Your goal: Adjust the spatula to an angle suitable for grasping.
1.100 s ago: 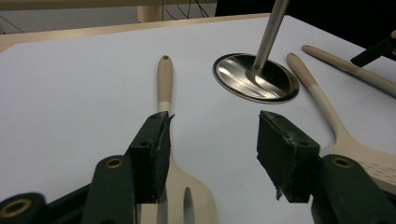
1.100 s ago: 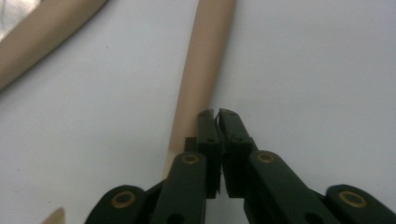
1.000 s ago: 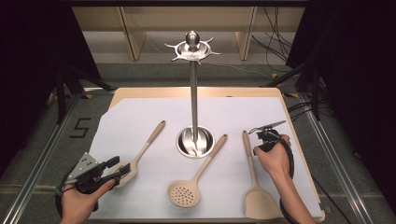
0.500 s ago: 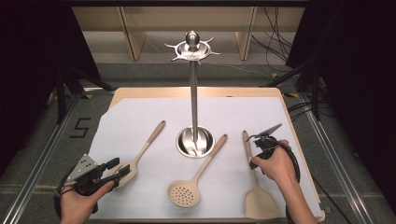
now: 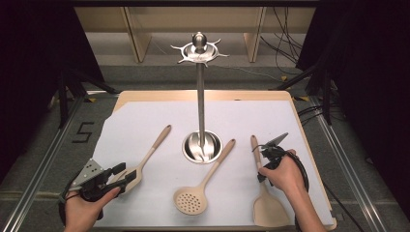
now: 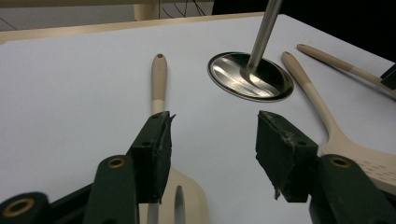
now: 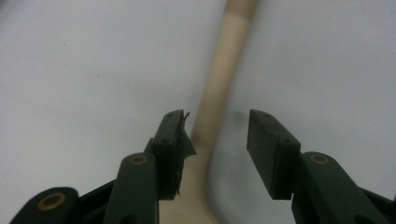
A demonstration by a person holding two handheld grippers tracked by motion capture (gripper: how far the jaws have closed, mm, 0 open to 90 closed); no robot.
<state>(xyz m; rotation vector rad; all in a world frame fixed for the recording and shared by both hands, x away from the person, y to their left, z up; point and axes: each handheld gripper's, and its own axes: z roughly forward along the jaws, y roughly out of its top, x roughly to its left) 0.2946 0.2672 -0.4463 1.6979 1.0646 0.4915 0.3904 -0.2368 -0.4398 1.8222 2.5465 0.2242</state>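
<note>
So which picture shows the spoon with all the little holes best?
The high view: the holey spoon lies whole on the white sheet. The left gripper view catches just its handle and an edge of its bowl; the right gripper view looks at another handle.

Probably a lab: black curtains (image 5: 29,72) (metal floor rails (image 5: 43,159)).

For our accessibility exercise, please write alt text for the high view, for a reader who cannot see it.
Seen from above, a person's hands hold an open left claw and right claw over a white table. Between them lie a slotted turner, skimmer and spatula, around a tall metal utensil stand.
</note>
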